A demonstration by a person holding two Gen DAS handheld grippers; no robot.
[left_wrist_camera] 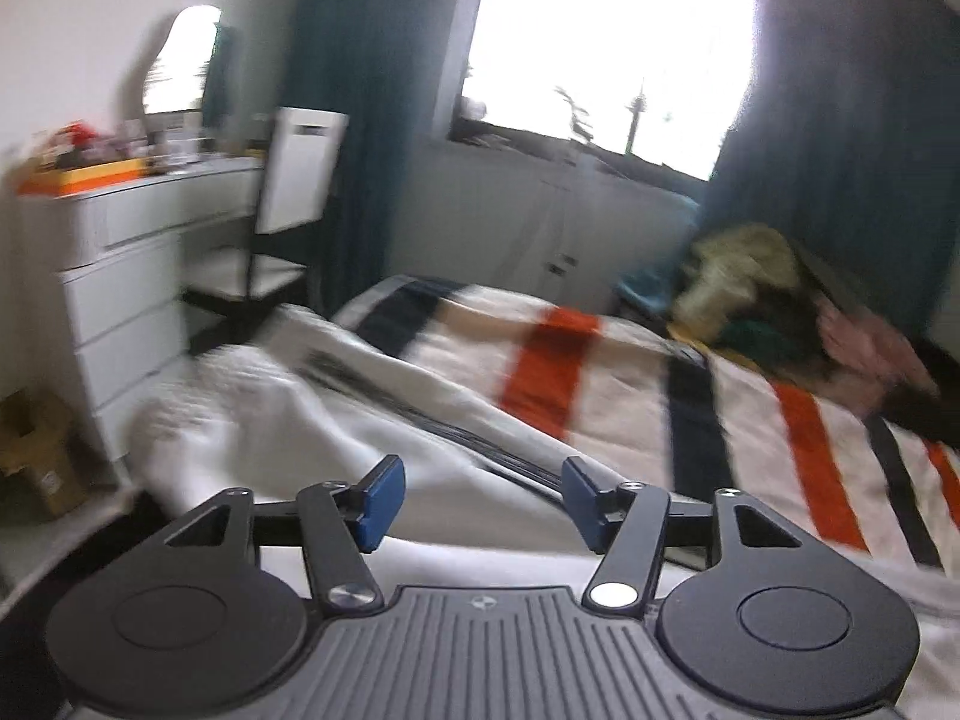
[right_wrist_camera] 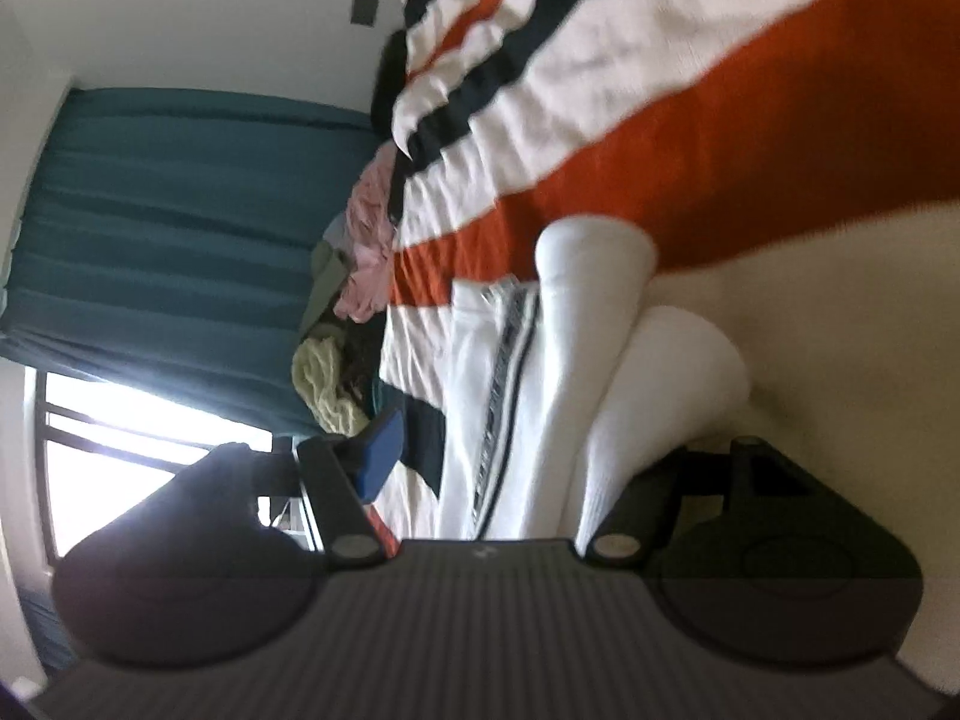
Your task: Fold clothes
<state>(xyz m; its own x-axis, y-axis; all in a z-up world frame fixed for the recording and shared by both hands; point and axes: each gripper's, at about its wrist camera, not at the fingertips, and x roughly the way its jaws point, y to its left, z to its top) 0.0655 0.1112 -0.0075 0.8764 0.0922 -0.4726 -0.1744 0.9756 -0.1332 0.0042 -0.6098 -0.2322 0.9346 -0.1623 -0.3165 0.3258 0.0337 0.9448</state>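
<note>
A white garment (left_wrist_camera: 288, 396) with a thin dark side band lies spread on the striped cream, orange and black bedcover (left_wrist_camera: 552, 360). My left gripper (left_wrist_camera: 483, 501) hovers over its near part, jaws open, nothing between the blue pads. The right wrist view is rolled on its side. There the same white garment (right_wrist_camera: 540, 372) runs between the jaws of my right gripper (right_wrist_camera: 486, 462), its two tube-like ends (right_wrist_camera: 594, 252) lying on the bedcover (right_wrist_camera: 690, 138). The left blue pad (right_wrist_camera: 378, 456) stands clear of the cloth; the other finger is hidden behind it.
A pile of unfolded clothes (left_wrist_camera: 750, 288) in yellow-green, pink and dark colours sits at the bed's far corner, also the pile (right_wrist_camera: 354, 282) by the teal curtain. A white dresser (left_wrist_camera: 120, 276), a chair (left_wrist_camera: 282, 228) and a cardboard box (left_wrist_camera: 36, 456) stand left of the bed.
</note>
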